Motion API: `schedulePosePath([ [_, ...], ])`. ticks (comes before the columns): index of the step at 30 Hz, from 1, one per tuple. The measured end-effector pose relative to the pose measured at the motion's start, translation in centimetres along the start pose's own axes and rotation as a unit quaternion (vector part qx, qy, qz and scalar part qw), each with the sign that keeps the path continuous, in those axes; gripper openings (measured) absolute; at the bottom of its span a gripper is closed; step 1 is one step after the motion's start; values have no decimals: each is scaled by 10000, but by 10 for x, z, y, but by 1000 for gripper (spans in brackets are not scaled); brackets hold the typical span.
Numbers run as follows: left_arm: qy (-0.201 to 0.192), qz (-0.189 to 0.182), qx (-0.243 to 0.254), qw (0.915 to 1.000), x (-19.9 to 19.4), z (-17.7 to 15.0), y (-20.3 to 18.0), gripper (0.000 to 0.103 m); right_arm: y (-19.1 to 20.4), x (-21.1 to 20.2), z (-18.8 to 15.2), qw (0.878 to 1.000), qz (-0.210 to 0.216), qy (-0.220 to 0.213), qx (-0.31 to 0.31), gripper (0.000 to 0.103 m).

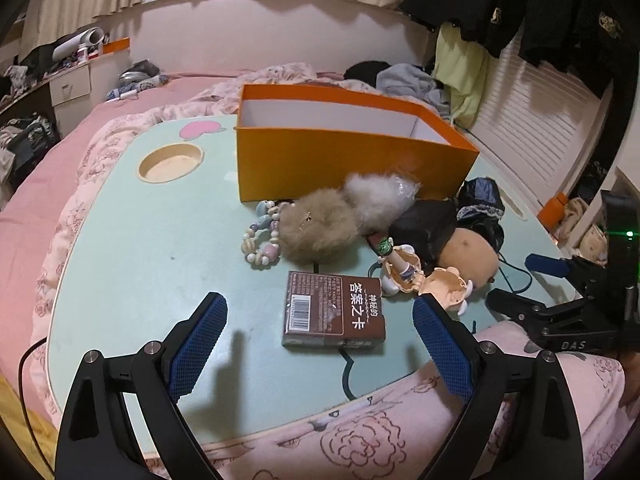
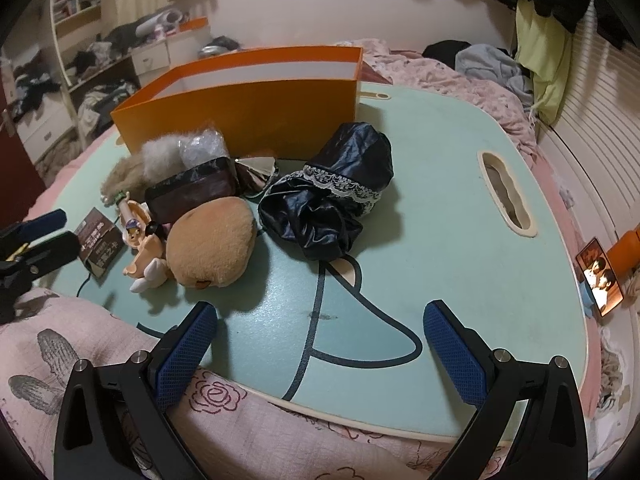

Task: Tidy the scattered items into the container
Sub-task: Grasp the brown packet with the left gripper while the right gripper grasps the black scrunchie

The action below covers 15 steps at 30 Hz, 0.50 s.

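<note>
Fingers [image 1: 218, 312] spread wide and empty on both grippers; left gripper [image 1: 320, 312] is nearer the brown card box [image 1: 334, 312], lying lengthwise straight ahead between them.

Orange box [image 1: 344, 160]: smooth matt card, white inside. In front of the box, a fur pompom [image 1: 316, 226] looked fluffy; the bead bracelet [image 1: 262, 236] glossy; the brown card pack [image 1: 334, 314] shiny with film wrap. Right of the box, dark satin cloth [image 2: 332, 196] gleamed, edged with white lace. The table [image 1: 160, 248] was smooth and faintly glossy. Gripper pads [image 1: 200, 344] showed blue textured rubber.
</note>
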State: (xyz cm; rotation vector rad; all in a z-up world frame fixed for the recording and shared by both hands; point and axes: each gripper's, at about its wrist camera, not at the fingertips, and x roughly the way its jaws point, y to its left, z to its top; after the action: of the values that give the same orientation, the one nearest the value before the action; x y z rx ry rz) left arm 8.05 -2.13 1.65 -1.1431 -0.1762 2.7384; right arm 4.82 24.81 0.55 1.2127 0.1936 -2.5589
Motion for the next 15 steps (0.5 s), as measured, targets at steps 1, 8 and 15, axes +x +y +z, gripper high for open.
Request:
schedulePosePath([
  [1, 46, 9, 13, 10000, 3, 1, 0, 94, -2, -1, 0, 10000, 9, -19, 35, 103],
  [8, 238, 70, 282, 9993, 18, 0, -7, 57, -27, -16, 1, 9966, 284, -389, 674, 99],
  [15, -445, 269, 580, 9970, 2, -11, -15, 57, -40, -18, 29, 9922, 476, -582, 995, 88],
])
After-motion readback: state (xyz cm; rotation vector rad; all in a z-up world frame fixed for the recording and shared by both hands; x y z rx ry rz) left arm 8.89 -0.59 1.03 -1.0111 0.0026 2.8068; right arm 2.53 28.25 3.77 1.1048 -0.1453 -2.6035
